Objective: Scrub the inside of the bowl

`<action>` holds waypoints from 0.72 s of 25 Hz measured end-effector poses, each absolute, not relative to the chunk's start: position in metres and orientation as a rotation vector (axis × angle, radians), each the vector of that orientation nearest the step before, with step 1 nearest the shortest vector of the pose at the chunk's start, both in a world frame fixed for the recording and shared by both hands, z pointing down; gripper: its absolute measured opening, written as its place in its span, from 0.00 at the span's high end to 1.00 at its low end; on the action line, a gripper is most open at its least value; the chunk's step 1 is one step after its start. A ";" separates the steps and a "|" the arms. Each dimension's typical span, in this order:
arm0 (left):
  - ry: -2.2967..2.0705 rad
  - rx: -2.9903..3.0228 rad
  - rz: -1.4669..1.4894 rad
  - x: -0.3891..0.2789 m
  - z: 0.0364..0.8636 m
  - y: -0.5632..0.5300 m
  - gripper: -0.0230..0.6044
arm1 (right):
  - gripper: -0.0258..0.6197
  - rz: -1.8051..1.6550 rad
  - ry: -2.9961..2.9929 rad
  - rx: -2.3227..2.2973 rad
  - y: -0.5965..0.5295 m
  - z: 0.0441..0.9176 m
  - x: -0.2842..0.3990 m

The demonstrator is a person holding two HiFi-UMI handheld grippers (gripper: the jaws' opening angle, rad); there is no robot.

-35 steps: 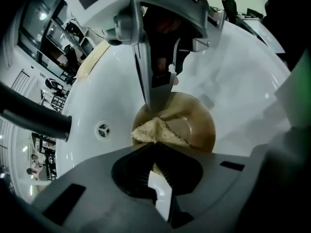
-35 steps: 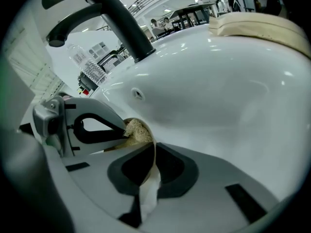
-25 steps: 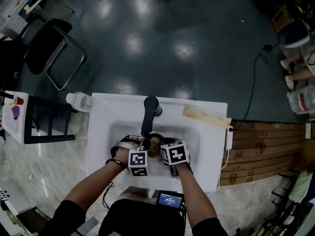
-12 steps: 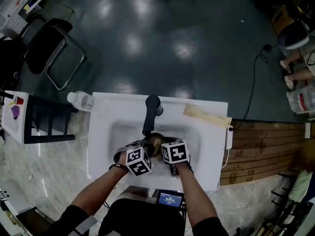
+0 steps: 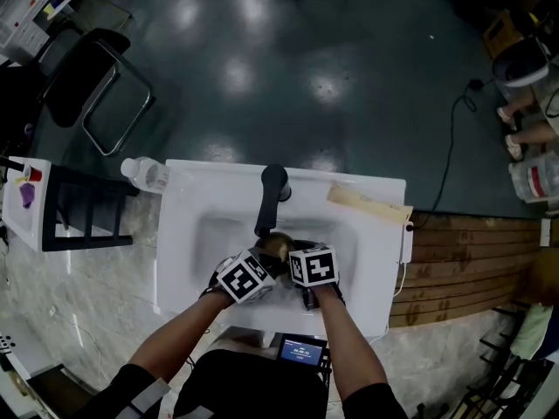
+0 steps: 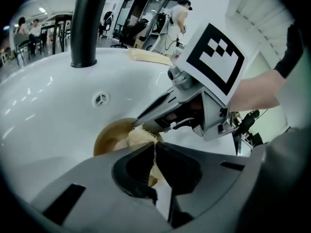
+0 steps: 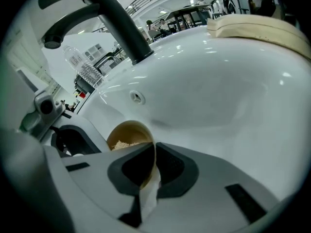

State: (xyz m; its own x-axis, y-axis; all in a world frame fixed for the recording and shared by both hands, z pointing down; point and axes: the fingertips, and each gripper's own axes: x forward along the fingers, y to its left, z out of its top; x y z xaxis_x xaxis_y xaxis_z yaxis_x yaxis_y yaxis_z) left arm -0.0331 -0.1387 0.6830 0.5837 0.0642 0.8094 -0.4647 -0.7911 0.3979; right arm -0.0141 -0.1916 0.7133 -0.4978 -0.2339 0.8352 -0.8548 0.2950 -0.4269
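A tan bowl [image 7: 127, 131] sits tilted low in the white sink [image 5: 354, 247], under the black faucet [image 5: 271, 197]. My right gripper [image 7: 154, 152] is shut on the bowl's near rim, the thin wall pinched between its pads. My left gripper [image 6: 154, 147] is shut on a pale fibrous scrub pad [image 6: 140, 135], which rests inside the bowl [image 6: 109, 136] against its inner wall. The pad [image 7: 124, 143] also shows in the right gripper view. In the head view the two marker cubes [image 5: 245, 277] sit side by side over the bowl [image 5: 276, 246] and hide most of it.
A clear plastic bottle [image 5: 145, 175] lies at the sink's back left corner. A beige folded cloth or board [image 5: 368, 204] rests on the back right rim. The drain [image 7: 136, 97] lies beyond the bowl. A black rack [image 5: 83, 212] stands to the left.
My left gripper has rolled strongly and shifted right, closer to the right gripper, with the scrub pad in the bowl. The right gripper and the bowl have stayed put.
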 end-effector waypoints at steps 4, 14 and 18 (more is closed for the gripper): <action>-0.286 2.192 1.133 -0.027 0.688 -0.136 0.94 | 0.93 1.218 -1.914 0.955 -0.190 0.712 -0.015; -0.416 2.139 0.979 -0.023 0.690 -0.160 0.94 | 0.93 1.229 -1.924 0.935 -0.186 0.713 -0.013; -0.446 2.132 0.935 -0.025 0.684 -0.169 0.94 | 0.93 1.234 -1.927 0.937 -0.184 0.713 -0.012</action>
State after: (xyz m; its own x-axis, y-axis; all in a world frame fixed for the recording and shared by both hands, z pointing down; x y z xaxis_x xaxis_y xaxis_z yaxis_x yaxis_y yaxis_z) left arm -0.0246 -0.1688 0.6844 0.6722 -0.0157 0.7402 -0.5656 -0.6560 0.4998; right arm -0.0118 -0.1844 0.7126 -0.5282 -0.2172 0.8209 -0.8364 0.2996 -0.4589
